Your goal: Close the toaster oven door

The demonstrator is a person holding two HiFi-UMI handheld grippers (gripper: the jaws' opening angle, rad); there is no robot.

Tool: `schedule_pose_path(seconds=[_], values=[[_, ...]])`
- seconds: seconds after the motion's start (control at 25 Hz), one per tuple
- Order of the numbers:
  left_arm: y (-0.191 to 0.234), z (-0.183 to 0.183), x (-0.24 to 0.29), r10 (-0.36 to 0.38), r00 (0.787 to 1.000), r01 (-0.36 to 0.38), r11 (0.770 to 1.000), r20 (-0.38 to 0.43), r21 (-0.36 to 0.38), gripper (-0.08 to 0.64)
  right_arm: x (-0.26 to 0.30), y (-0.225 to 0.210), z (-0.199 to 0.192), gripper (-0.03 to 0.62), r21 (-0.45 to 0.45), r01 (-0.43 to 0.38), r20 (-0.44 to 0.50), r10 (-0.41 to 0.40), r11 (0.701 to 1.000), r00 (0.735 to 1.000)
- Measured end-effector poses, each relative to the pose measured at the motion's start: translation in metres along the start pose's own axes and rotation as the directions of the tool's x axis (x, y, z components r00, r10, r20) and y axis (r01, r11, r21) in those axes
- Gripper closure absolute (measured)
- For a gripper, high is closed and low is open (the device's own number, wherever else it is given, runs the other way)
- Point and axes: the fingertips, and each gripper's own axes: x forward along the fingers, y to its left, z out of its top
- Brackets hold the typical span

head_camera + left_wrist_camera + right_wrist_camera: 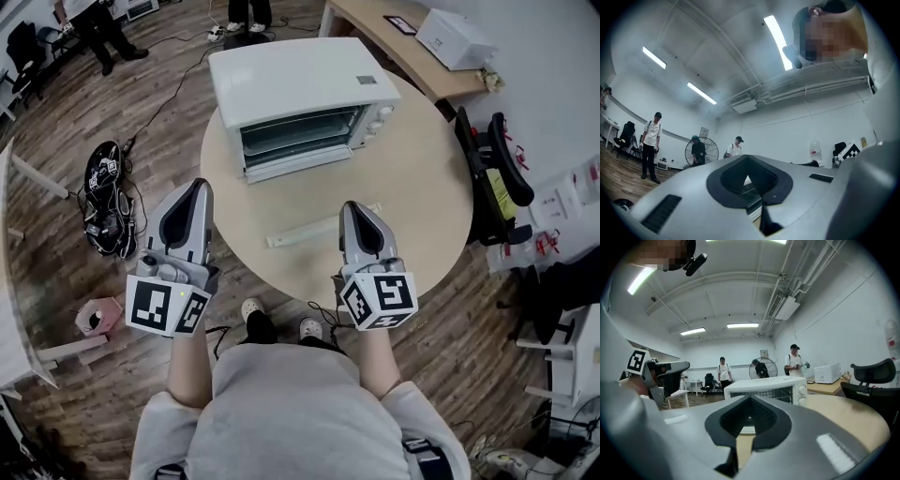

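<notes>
Plainly the job is not yet begun: the toaster oven point(291, 80) stands at the far side of the round table point(422, 187) with its door point(298, 167) dropped open toward the near side, the wire racks showing inside. Both grippers hang at the near edge, well apart from the oven. The left gripper point(195, 187) hovers by the table's near-left rim and the right gripper point(352, 208) over the near part of the top. In each gripper view the jaws are clenched tip to tip with nothing between them, so the door would most likely be pushed up with a closed tip, not grasped. Several things could go wrong from here. A long pale bar point(319, 228) lies on the table between the right gripper and the door, just beyond that gripper's tip, and a low reach could knock it forward into the door or off the table. A push that is too level, and not upward under the door's front edge, could shove the light oven back across the smooth top toward the far rim without swinging the door. A smooth closed tip may also slip off the door's edge, letting it fall open. Stopping short of the latch would leave the door ajar.
</notes>
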Motion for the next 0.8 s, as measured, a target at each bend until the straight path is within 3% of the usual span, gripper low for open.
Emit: schedule_pose_path(seconds=[0.36, 0.8], values=[[0.012, -0.030, 0.017, -0.057, 0.997, 0.055, 0.997, -0.051, -0.047, 0.554, 0.009, 0.012, -0.089, 0.580, 0.065, 0.023, -0.196, -0.010, 0.998, 0.981], [0.021, -0.056, 0.024, -0.104, 0.989, 0.097, 0.993, -0.106, -0.072, 0.554, 0.004, 0.034, -0.184, 0.580, 0.135, 0.029, -0.379, 0.025, 0.990, 0.925]])
